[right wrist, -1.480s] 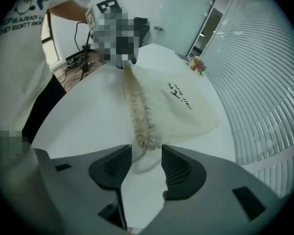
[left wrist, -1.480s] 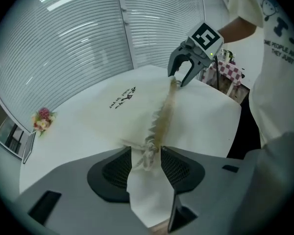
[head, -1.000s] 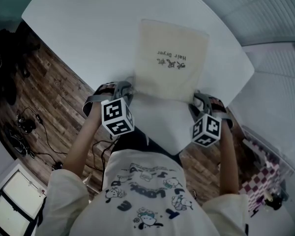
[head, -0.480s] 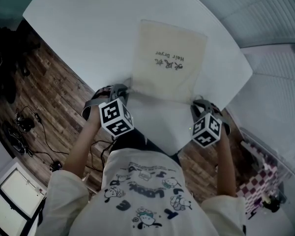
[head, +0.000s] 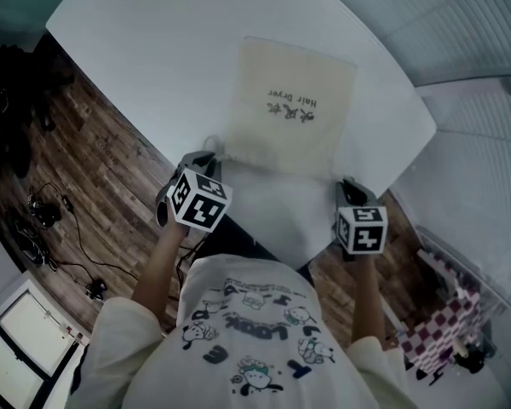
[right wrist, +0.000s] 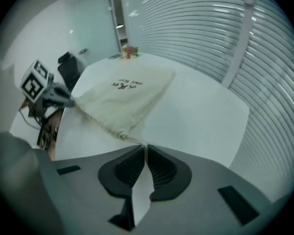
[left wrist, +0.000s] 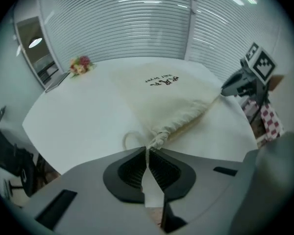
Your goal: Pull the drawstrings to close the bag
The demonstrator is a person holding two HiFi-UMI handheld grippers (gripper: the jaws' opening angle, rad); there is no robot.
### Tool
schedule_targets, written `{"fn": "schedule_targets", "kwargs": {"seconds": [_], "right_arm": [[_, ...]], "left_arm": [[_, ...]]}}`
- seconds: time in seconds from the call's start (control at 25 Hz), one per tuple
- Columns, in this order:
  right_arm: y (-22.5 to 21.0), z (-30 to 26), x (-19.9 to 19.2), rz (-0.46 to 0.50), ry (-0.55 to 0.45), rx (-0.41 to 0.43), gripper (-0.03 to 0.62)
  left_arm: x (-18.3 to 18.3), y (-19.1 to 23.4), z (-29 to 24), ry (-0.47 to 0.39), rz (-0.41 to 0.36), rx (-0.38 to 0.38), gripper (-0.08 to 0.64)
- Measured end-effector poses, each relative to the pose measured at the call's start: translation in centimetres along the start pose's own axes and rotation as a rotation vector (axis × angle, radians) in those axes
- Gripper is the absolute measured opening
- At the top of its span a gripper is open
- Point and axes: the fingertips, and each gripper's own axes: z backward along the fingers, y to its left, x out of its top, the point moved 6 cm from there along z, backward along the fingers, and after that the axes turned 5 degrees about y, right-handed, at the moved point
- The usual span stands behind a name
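**Both drawstrings pinched at the bag's mouth**

The cream bag (head: 291, 109) lies flat on the white table (head: 153, 58). At the bag's mouth corners, the left gripper (left wrist: 147, 153) and right gripper (right wrist: 145, 148) have just been closing their jaws. They pinch the left drawstring (left wrist: 157, 140) and right drawstring (right wrist: 137, 142). Flowers (left wrist: 80, 65) sit beyond the bag. Slatted blinds (head: 460, 24) and a wood floor (head: 94, 169) lie to either side of it.

My right gripper (right wrist: 145, 150) had just been closing its jaws, and it pinched the drawstring (right wrist: 138, 141) at the corner of the cream bag (right wrist: 122, 99) on the white table (right wrist: 201, 111).
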Motion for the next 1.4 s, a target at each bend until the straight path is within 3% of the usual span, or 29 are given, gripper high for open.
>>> {"fn": "schedule_targets", "kwargs": {"seconds": [0.12, 0.24, 0.72, 0.84, 1.04, 1.16, 1.24, 1.4], "right_arm": [[-0.8, 0.1, -0.5, -0.205, -0.053, 0.029, 0.03], [-1.4, 0.4, -1.1, -0.293, -0.075, 0.01, 0.02], [-3.3, 0.8, -1.7, -0.41, -0.138, -0.065, 0.017], [-3.6, 1.2, -1.8, -0.413, -0.152, -0.078, 0.017], [-5.3, 2.1, -2.5, -0.43, -0.164, -0.147, 0.014], [-6.2, 2.8, -2.6, -0.428, -0.162, -0.121, 0.014], [-6.1, 2.7, -2.5, -0.391, -0.156, -0.125, 0.014], [-5.0, 2.0, -3.1, -0.35, -0.149, -0.09, 0.014]], "left_arm": [[-0.6, 0.3, 0.0, -0.015, 0.173, -0.03, 0.055], [-0.9, 0.3, 0.3, -0.035, 0.253, -0.023, 0.055], [-2.3, 0.9, 0.5, -0.012, 0.369, 0.065, 0.055], [-2.4, 1.3, 0.6, -0.022, 0.412, 0.049, 0.055], [-2.9, 2.2, 1.1, -0.029, 0.43, 0.107, 0.055], [-2.6, 2.3, 1.3, -0.053, 0.472, 0.041, 0.054], [-2.3, 2.2, 1.6, -0.048, 0.437, 0.03, 0.054], [-2.8, 1.7, 1.5, -0.017, 0.316, 0.09, 0.055]]}}
